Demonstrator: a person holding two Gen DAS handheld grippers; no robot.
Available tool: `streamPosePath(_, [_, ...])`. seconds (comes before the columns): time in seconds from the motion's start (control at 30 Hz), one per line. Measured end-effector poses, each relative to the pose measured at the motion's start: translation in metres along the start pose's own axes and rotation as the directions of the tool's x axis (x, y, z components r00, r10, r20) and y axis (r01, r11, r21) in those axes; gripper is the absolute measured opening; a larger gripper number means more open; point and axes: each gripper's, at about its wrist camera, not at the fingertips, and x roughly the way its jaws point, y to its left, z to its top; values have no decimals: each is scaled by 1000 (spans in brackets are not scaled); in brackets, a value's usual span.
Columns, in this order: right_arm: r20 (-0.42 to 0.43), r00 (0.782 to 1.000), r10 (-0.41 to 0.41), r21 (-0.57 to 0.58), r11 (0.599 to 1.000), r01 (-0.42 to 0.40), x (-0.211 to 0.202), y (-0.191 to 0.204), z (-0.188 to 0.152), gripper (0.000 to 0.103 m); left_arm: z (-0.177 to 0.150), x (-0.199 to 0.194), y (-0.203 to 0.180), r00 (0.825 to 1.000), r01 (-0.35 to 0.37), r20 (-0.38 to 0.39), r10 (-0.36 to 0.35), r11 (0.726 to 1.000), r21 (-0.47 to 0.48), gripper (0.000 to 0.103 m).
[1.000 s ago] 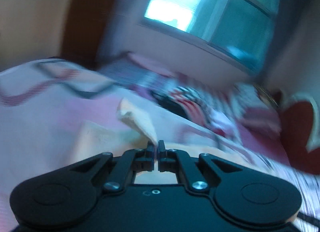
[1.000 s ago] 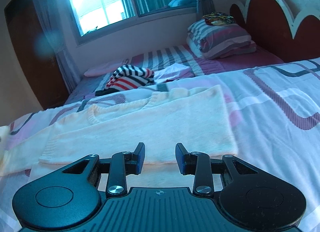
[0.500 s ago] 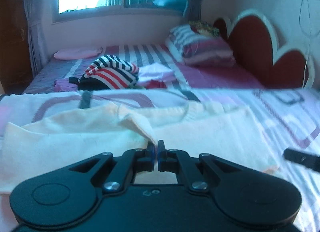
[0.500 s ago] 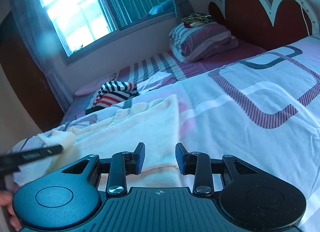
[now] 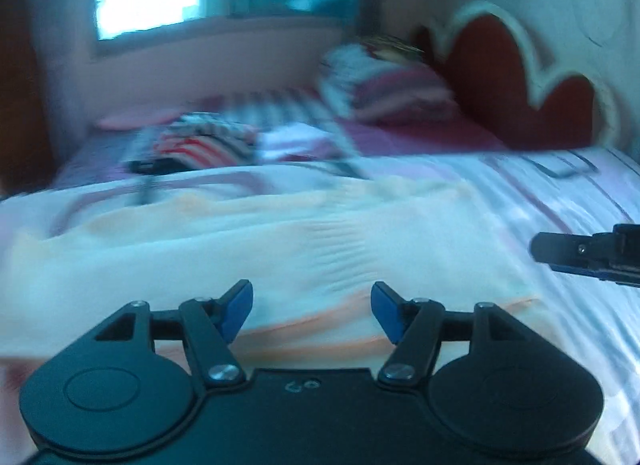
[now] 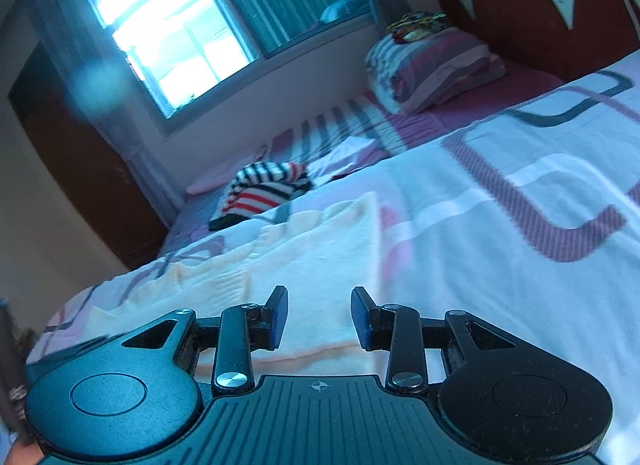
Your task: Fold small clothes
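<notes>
A cream knitted sweater [image 5: 280, 249] lies flat on the bed, its sleeve folded over the body. My left gripper [image 5: 312, 307] is open and empty just above the sweater's near hem. In the right wrist view the same sweater [image 6: 320, 257] lies ahead and to the left. My right gripper [image 6: 319, 315] is open and empty over the sweater's near right corner. One of its fingers [image 5: 580, 253] shows at the right edge of the left wrist view.
The bed cover [image 6: 500, 225] is white with purple and grey lines. A striped red, white and black garment [image 6: 268, 189] and a white cloth [image 6: 348, 153] lie further back. Striped pillows [image 6: 432, 65] rest against the red headboard [image 6: 540, 13]. A window [image 6: 172, 45] is behind.
My left gripper has opened and let go of the sweater sleeve, which now lies on the sweater's body. My right gripper stays open and has tilted and shifted right.
</notes>
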Motion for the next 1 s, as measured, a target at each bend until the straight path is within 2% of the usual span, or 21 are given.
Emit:
streamPosePath(0.1, [-36, 999, 36, 3, 999, -36, 20, 13, -2, 35, -20, -28, 48, 990, -135, 26, 137, 989, -65, 63])
streamPosePath(0.2, [-93, 993, 72, -8, 997, -73, 45, 28, -7, 60, -42, -51, 97, 961, -268, 33, 273, 957, -111, 67])
streamPosePath(0.23, [-92, 992, 83, -17, 996, -85, 51, 32, -8, 59, -47, -55, 110, 954, -294, 22, 299, 947, -127, 67])
streamPosePath(0.33, [-126, 988, 87, -33, 995, -92, 72, 42, -13, 59, -56, -58, 142, 950, -310, -22, 311, 936, -164, 67])
streamPosePath(0.4, [-128, 988, 80, -21, 996, -83, 84, 47, -17, 59, -56, -54, 153, 957, -288, -38, 286, 941, -179, 67])
streamPosePath(0.47, [-130, 989, 70, -27, 997, -75, 94, 53, -17, 53, -52, -45, 158, 969, -246, -59, 239, 952, -183, 67])
streamPosePath(0.53, [-154, 987, 54, -67, 996, -65, 101, 61, -16, 18, -50, -39, 160, 973, -228, -64, 220, 959, -169, 67])
streamPosePath(0.6, [-186, 982, 45, -102, 993, -65, 109, 70, -15, 8, -50, -30, 160, 967, -253, -75, 245, 956, -145, 67])
streamPosePath(0.7, [-158, 987, 36, -165, 984, -62, 106, 78, -12, 5, -53, -21, 158, 967, -251, -97, 237, 954, -165, 69])
streamPosePath(0.77, [-70, 997, 45, -199, 978, -58, 85, 84, -4, 4, -53, -19, 158, 966, -252, -104, 238, 955, -154, 70])
streamPosePath(0.87, [49, 999, 12, -171, 985, -4, 46, 70, 11, 4, -51, -19, 155, 963, -258, -111, 244, 957, -133, 69])
streamPosePath(0.97, [0, 999, -42, -161, 986, 41, 40, 48, 9, 5, -48, -19, 154, 966, -246, -116, 231, 961, -129, 62])
streamPosePath(1.0, [-6, 999, -54, -161, 986, 52, 39, 41, 6, 4, -48, -20, 154, 968, -235, -115, 221, 963, -132, 55])
